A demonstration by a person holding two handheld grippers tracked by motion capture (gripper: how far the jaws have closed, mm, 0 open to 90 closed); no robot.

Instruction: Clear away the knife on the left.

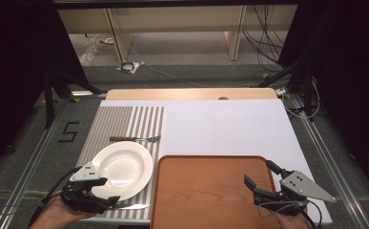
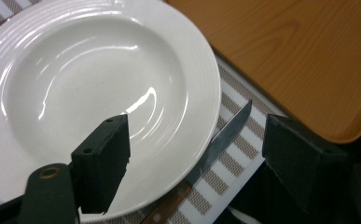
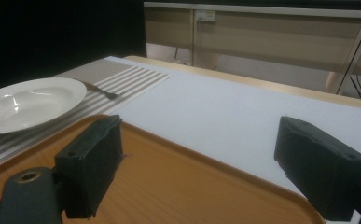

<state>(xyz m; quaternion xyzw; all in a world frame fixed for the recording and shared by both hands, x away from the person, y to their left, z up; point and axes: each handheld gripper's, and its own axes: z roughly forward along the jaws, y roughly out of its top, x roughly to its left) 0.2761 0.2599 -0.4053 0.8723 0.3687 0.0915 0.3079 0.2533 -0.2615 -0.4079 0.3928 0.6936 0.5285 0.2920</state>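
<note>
Currently the left gripper (image 1: 107, 189) hangs over the near rim of the white plate (image 1: 122, 169), its fingers (image 2: 104, 161) spread wide and holding nothing. In the left gripper view one finger sits above the plate's inner slope and the other stands beyond the rim, over the striped placemat (image 1: 146, 121), with the rim between them but not yet clamped. The plate lies flat on the placemat at the left of the surface (image 1: 225, 126), just beside the wooden tray (image 1: 210, 191). A knife (image 2: 215, 149) lies on the placemat with part of its blade tucked under the plate's near edge, and a fork (image 1: 134, 139) lies beyond the plate's far side. The plate appears to be glazed ceramic: rigid, moderately heavy, brittle, and slippery where the glaze shines. The broad ridged rim is the sensible place to take hold, with one finger on top and one beneath; a shallow bite risks the plate pivoting or sliding out. Lifting the near rim could also disturb the knife. The right gripper (image 1: 263, 183) hovers over the tray's right part, its fingers likewise wide apart and empty.
</note>
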